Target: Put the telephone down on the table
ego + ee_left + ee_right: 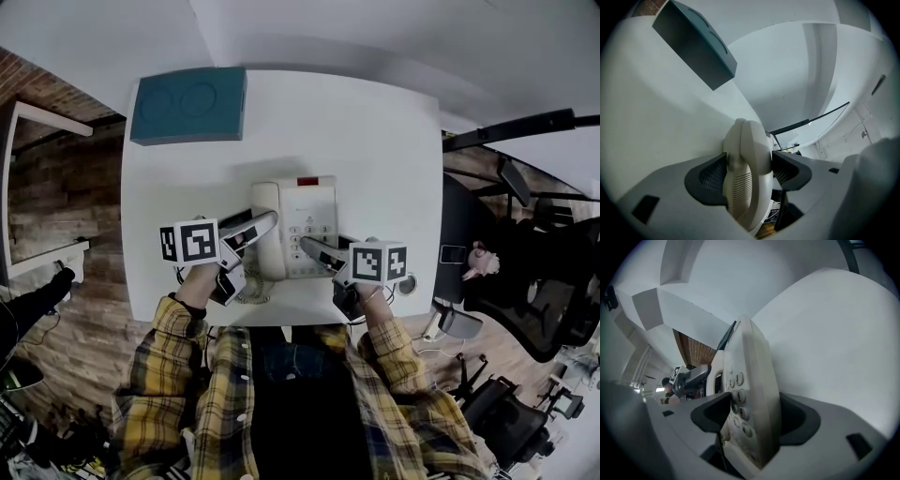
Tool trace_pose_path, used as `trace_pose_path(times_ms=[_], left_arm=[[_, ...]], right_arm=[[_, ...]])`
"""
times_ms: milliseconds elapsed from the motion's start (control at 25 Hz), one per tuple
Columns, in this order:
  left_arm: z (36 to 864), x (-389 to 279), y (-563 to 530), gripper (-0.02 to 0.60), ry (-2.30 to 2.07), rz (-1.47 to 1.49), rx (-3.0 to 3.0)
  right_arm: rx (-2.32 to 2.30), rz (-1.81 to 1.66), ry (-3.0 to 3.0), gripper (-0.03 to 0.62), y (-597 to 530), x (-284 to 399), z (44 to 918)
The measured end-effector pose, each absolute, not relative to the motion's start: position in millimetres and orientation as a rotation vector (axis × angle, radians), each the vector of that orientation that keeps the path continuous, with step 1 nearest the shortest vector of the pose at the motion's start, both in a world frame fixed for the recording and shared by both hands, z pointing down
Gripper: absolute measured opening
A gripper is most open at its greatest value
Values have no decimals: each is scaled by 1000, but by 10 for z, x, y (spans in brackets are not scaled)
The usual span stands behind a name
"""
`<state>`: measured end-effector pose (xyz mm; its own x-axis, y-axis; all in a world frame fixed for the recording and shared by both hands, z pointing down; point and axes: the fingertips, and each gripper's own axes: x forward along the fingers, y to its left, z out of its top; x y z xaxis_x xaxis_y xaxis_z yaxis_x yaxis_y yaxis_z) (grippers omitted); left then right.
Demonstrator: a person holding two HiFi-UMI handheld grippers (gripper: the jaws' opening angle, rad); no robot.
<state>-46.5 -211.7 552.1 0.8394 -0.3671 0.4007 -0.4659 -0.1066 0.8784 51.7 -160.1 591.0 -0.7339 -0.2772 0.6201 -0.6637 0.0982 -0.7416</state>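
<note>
One telephone [314,202] rests on the white counter [375,141] toward its 6 o'clock edge. The left gripper [270,223] clamps its handset [745,178] at 9 o'clock. The right gripper [307,246] straddles the keypad [737,397] side at 3 o'clock, jaws apart, not pressing. A teal box [187,103] sits at 10 o'clock.

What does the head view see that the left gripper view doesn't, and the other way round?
Only the head view: the keypad, the checked sleeves, a black chair. Only the left gripper view: the slots on the handset, close up, clamped between the jaws. Both: the handset, the teal box and the table.
</note>
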Motion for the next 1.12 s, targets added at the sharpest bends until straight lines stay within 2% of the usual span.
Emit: trace_pose_path(times_ms=[920,1120], left_arm=[[5527,-430,-2132,311,-693,155,1728],[5518,-372,-2118,308,-698,209,1756]], right_arm=[[1018,1591,-1971,304,-1592,591,5959],[1039,1457,-1943,304,-1609,669,5951]])
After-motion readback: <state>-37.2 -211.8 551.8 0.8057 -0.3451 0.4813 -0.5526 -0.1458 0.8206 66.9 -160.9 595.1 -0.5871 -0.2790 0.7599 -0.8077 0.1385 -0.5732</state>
